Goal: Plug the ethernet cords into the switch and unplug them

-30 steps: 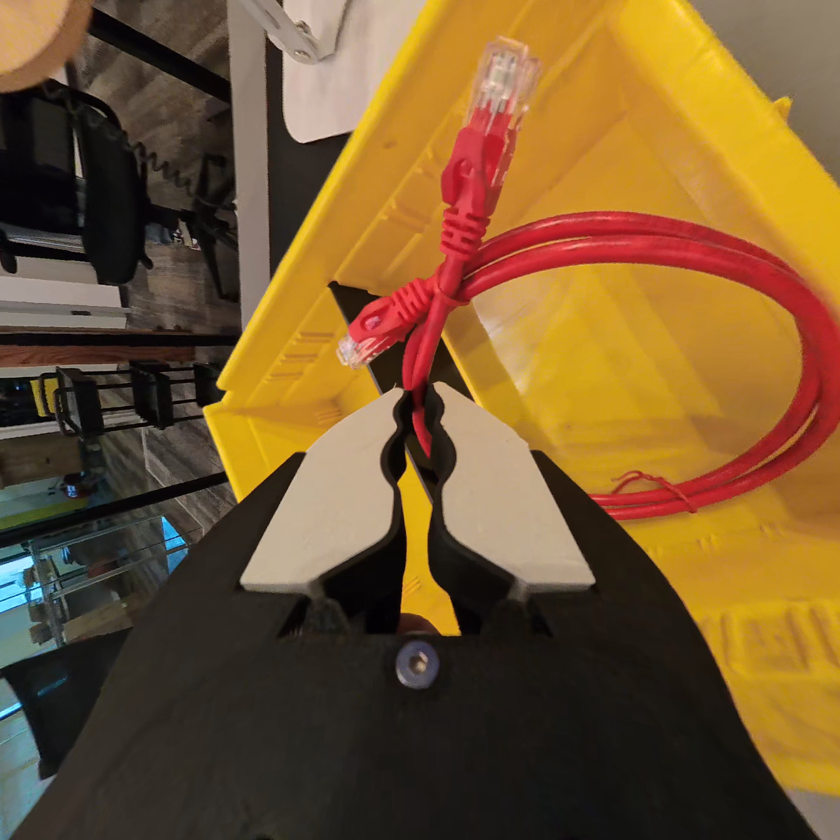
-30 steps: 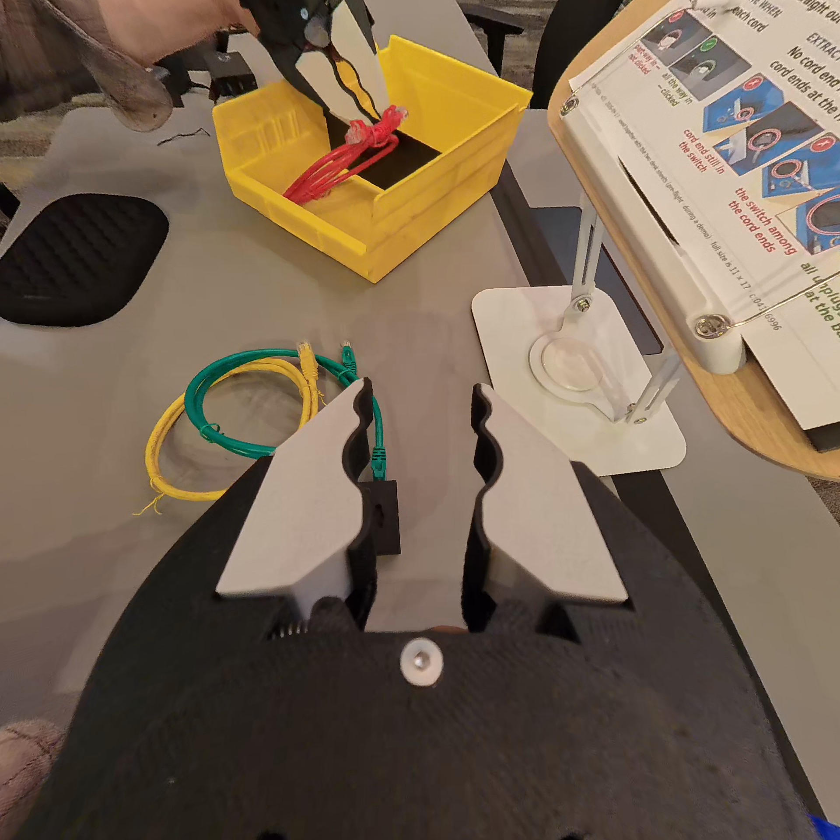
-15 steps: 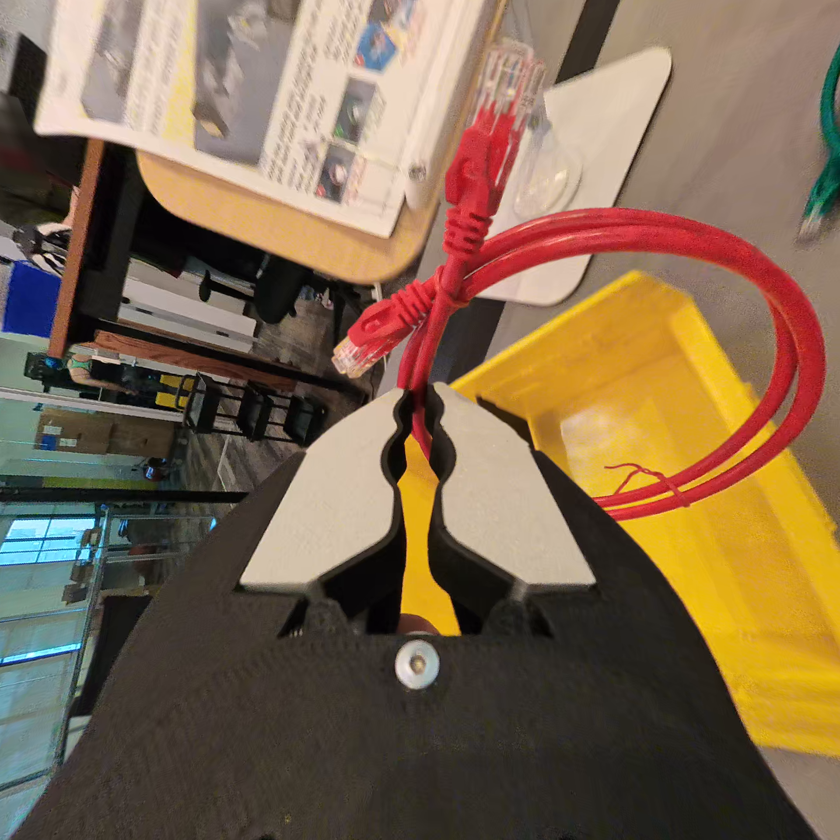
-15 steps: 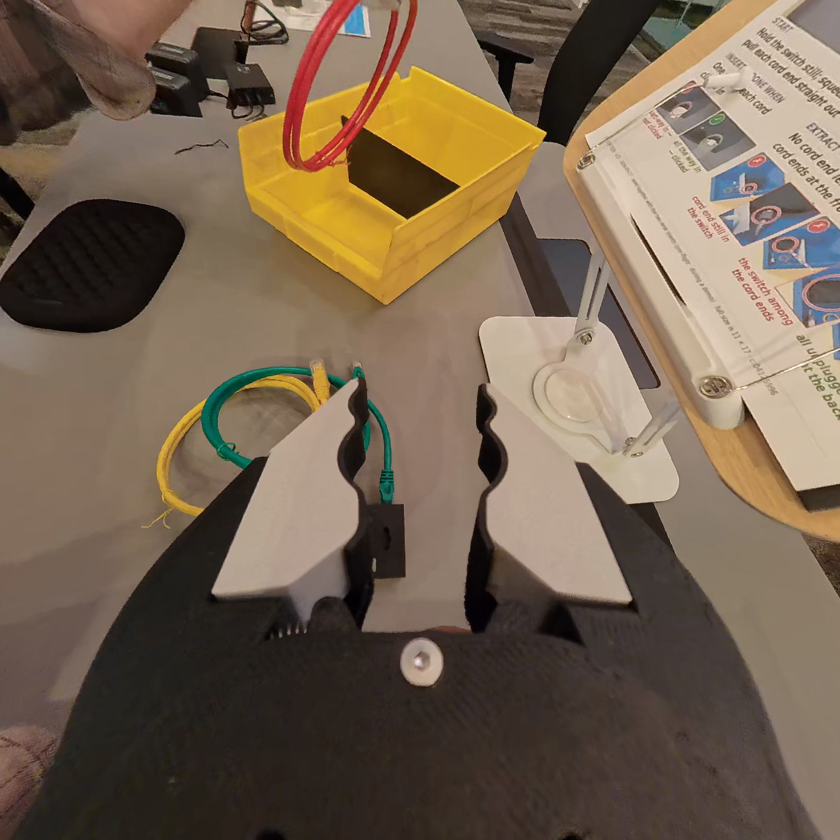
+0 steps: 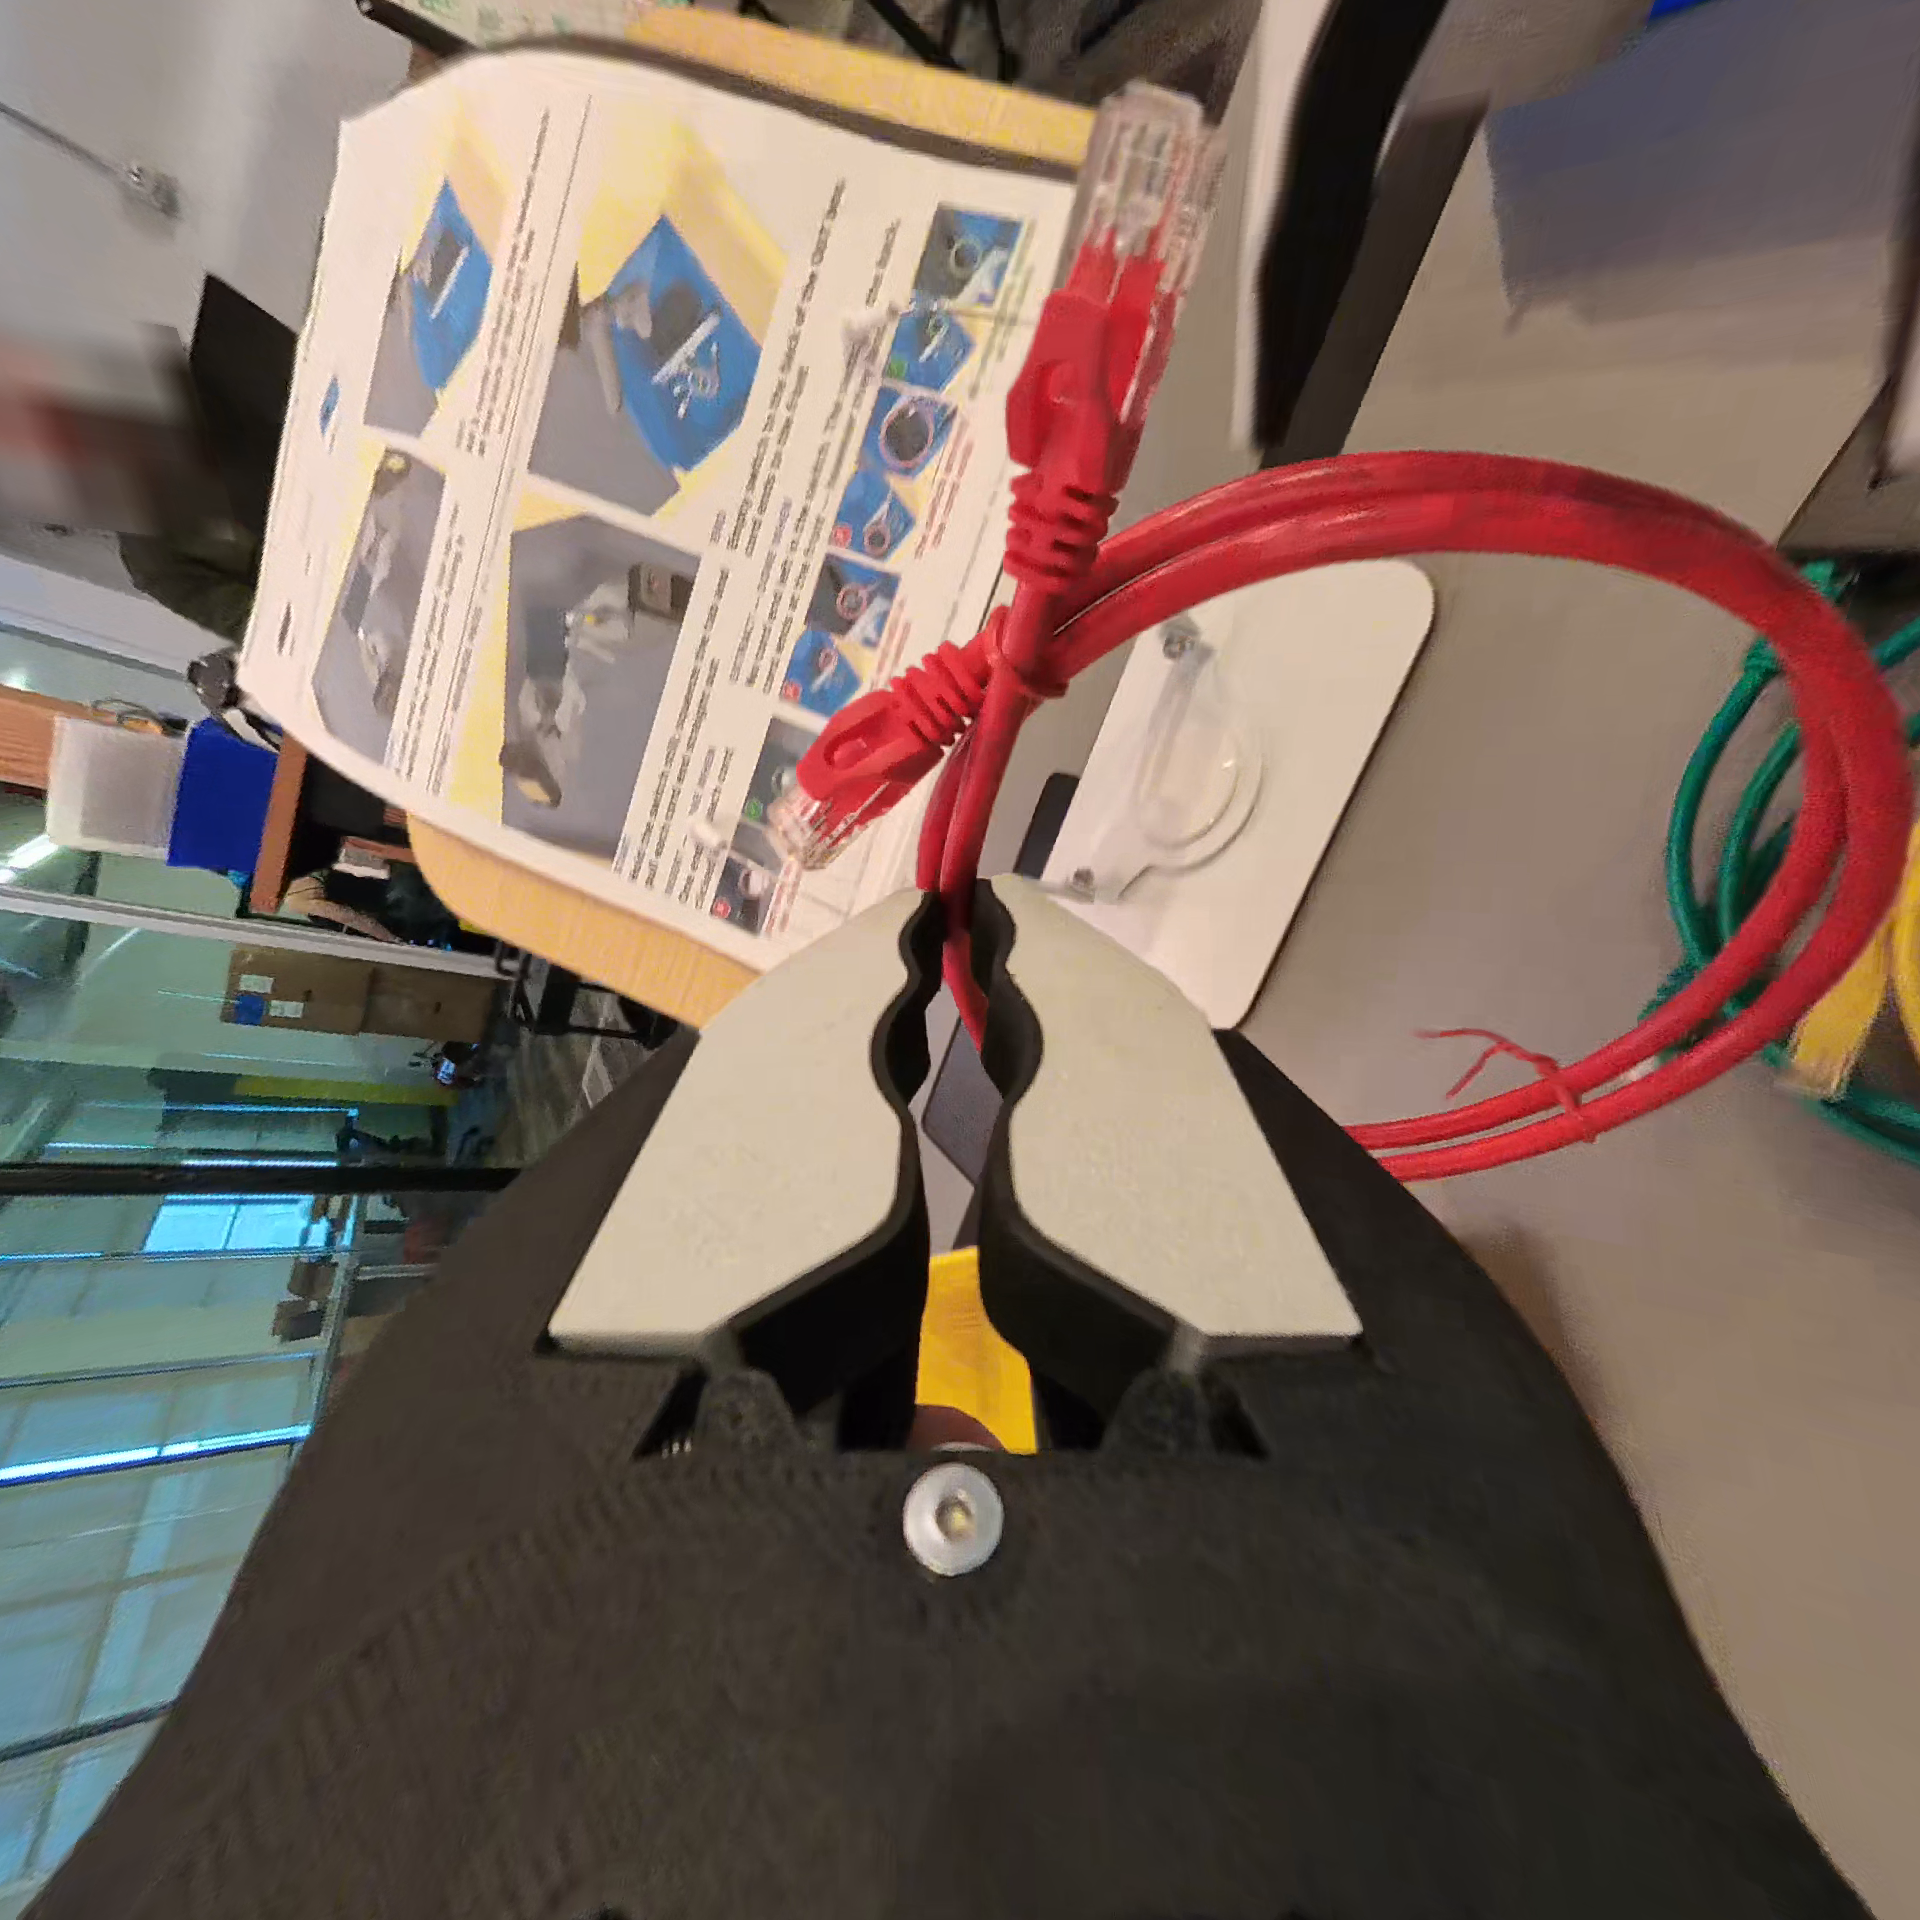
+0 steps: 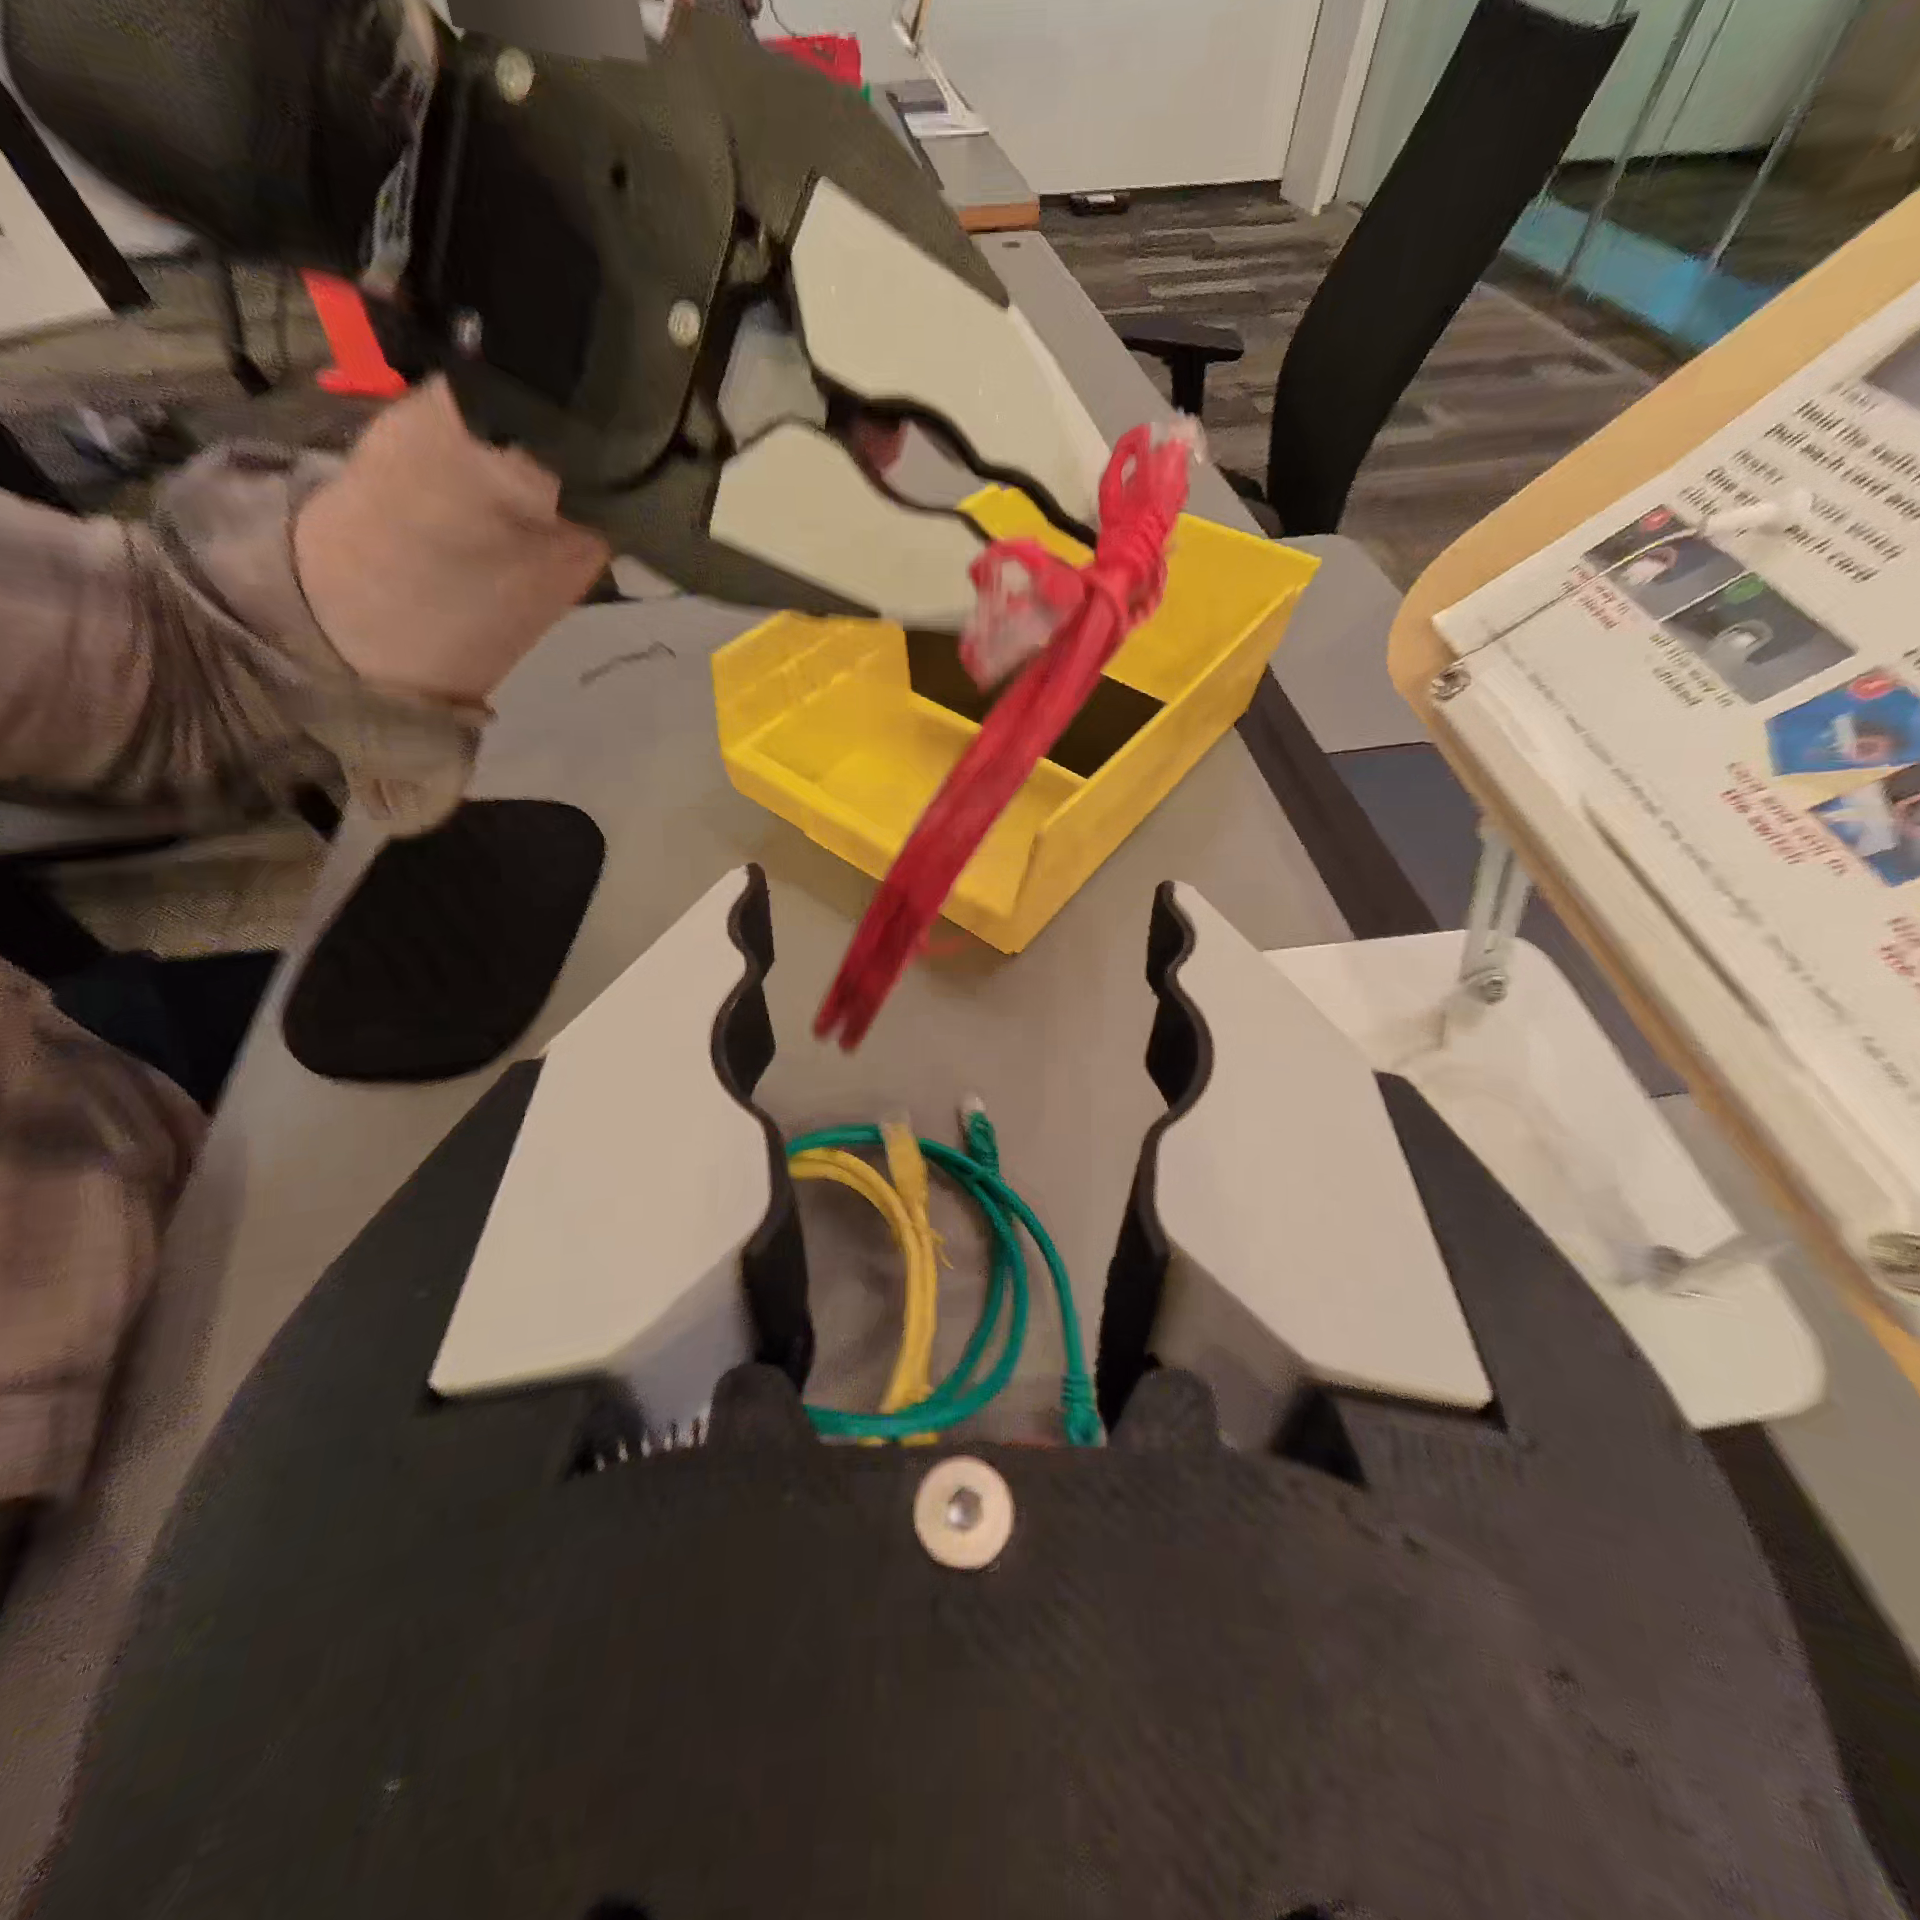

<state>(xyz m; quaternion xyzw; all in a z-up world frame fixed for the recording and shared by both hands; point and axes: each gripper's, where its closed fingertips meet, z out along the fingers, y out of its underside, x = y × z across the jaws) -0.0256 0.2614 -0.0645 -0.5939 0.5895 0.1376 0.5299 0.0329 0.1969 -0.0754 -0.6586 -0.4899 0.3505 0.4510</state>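
Red cord (image 5: 1049, 582) clamped in left gripper (image 5: 958, 914)

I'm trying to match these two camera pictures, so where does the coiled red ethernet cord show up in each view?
Left wrist view: the red cord loops through the upper right, pinched at the left gripper.
Right wrist view: it hangs at upper centre, in front of the yellow bin, above the open right gripper.
Shared landmark: the white stand base on the table.
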